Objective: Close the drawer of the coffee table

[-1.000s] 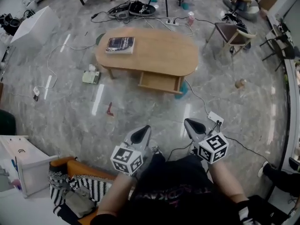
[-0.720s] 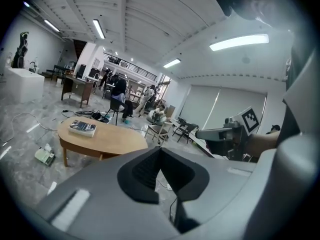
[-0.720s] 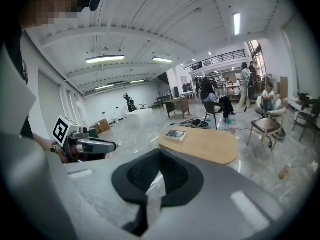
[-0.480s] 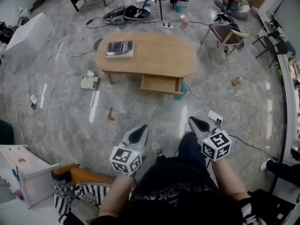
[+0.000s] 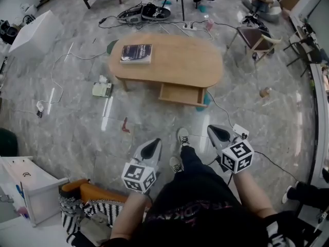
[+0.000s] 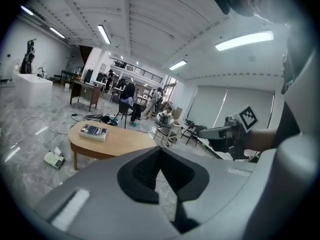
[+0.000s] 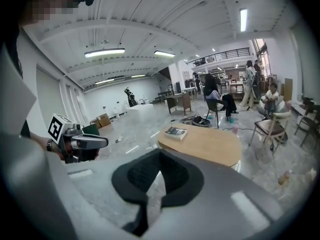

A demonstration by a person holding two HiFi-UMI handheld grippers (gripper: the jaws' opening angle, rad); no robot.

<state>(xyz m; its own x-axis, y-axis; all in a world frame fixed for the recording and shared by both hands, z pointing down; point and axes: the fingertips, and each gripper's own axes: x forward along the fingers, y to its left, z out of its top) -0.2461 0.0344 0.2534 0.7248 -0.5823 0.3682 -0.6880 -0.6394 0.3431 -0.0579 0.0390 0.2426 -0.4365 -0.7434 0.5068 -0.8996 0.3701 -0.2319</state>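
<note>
The oval wooden coffee table [image 5: 175, 60] stands on the marble floor a few steps ahead, with a book [image 5: 136, 53] on its left end. Its drawer [image 5: 182, 94] sticks out of the near side, pulled open. My left gripper [image 5: 152, 148] and right gripper [image 5: 218, 134] are held side by side well short of the table, both shut with nothing in them. The left gripper view shows the table [image 6: 112, 140] and book [image 6: 94, 130] beyond the shut jaws; the drawer is hidden there. The right gripper view shows the table [image 7: 207, 143] past its own shut jaws.
Cables and a power strip [image 5: 187, 25] trail round the table. A chair [image 5: 254, 37] stands at its right, a white block [image 5: 36, 32] far left, a white drawer unit [image 5: 25, 181] near left. A tissue pack [image 5: 101, 89] and a red scrap [image 5: 125, 125] lie on the floor. My shoes [image 5: 182, 137] are between the grippers.
The person has stepped toward the table, one shoe now showing ahead between the grippers. Both grippers moved forward with the body and stayed shut.
</note>
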